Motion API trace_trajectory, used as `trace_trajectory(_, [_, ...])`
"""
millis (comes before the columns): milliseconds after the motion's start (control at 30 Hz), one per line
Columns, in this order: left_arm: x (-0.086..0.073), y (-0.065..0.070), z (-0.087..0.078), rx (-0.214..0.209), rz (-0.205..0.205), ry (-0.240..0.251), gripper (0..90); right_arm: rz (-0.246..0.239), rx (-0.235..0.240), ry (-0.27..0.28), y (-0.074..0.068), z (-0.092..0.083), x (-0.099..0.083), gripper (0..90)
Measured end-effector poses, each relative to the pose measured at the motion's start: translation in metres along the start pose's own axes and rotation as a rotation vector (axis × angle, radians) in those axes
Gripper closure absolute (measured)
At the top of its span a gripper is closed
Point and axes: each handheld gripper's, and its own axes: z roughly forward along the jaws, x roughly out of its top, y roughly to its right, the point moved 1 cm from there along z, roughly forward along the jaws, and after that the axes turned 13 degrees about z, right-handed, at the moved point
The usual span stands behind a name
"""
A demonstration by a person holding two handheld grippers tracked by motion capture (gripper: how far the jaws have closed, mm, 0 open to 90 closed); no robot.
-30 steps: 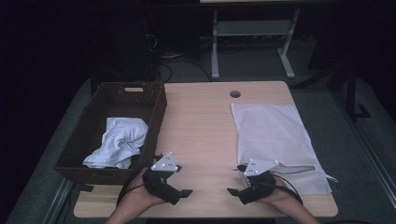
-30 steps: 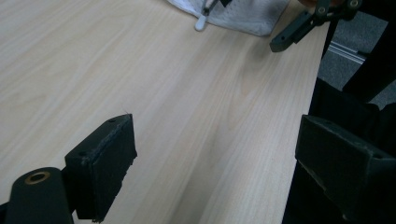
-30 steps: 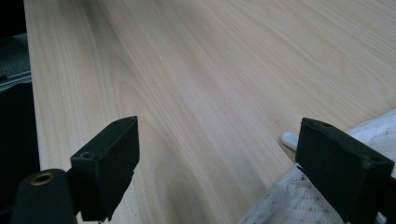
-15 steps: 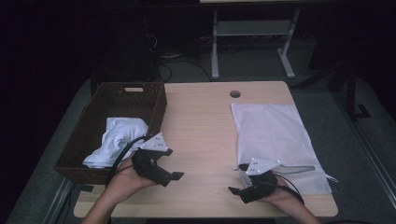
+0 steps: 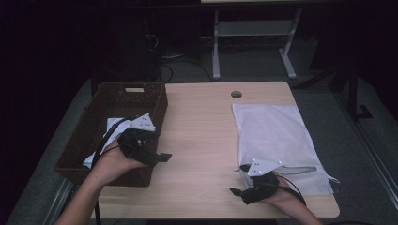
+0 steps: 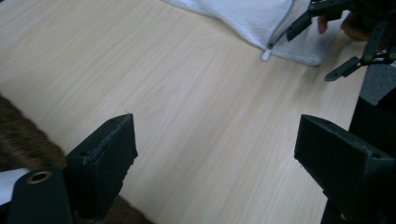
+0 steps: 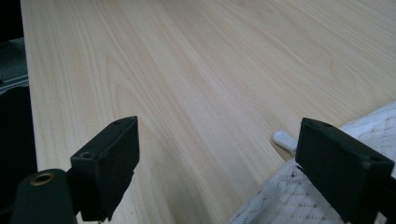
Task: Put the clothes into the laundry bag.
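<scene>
A white mesh bag [image 5: 272, 133] lies flat on the right half of the wooden table [image 5: 202, 126], its zip running along the near edge. My right gripper [image 5: 240, 194] rests open at the bag's near left corner, jaws pointing left. In the right gripper view the white zip pull [image 7: 284, 138] lies just inside the right jaw of my right gripper [image 7: 224, 144]. My left gripper [image 5: 158, 157] hangs open over the right rim of a brown wicker basket [image 5: 117, 93], which holds a crumpled white cloth [image 5: 112, 124]. Bare wood shows between the wide jaws of my left gripper [image 6: 219, 140].
A round cable hole [image 5: 236, 94] sits at the table's far edge. Metal desk legs [image 5: 216, 51] and cables stand on the dark floor behind. The left gripper view shows the mesh bag [image 6: 252, 18] and the other gripper [image 6: 355, 46] across the table.
My left gripper has lifted from the table's front edge and moved left and away, to above the basket's right rim. The right gripper has stayed put.
</scene>
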Motion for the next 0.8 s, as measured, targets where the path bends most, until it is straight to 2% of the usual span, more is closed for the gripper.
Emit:
trace_trajectory(100, [-0.002,-0.011,-0.006,0.010,-0.014,-0.019,12.5,0.003,-0.002,0.000,0.000,0.001,0.000,13.5])
trace_trajectory(467, [-0.020,-0.050,-0.032,0.102,-0.091,-0.061,12.7,0.011,-0.002,0.004,0.002,0.000,-0.001,13.5])
trace_trajectory(567, [-0.028,-0.062,-0.038,0.131,-0.121,-0.080,12.9,0.011,-0.002,0.004,0.001,0.001,0.000,13.5])
trace_trajectory(600, [-0.036,-0.070,-0.040,0.150,-0.144,-0.096,12.9,0.013,-0.001,0.005,0.001,0.001,0.000,13.5])
trace_trajectory(633, [-0.036,-0.070,-0.040,0.150,-0.144,-0.096,12.9,0.013,-0.001,0.005,0.001,0.001,0.000,13.5])
trace_trajectory(800, [-0.058,-0.085,-0.039,0.196,-0.185,-0.151,12.8,0.015,-0.002,0.000,0.002,0.001,-0.001,13.5])
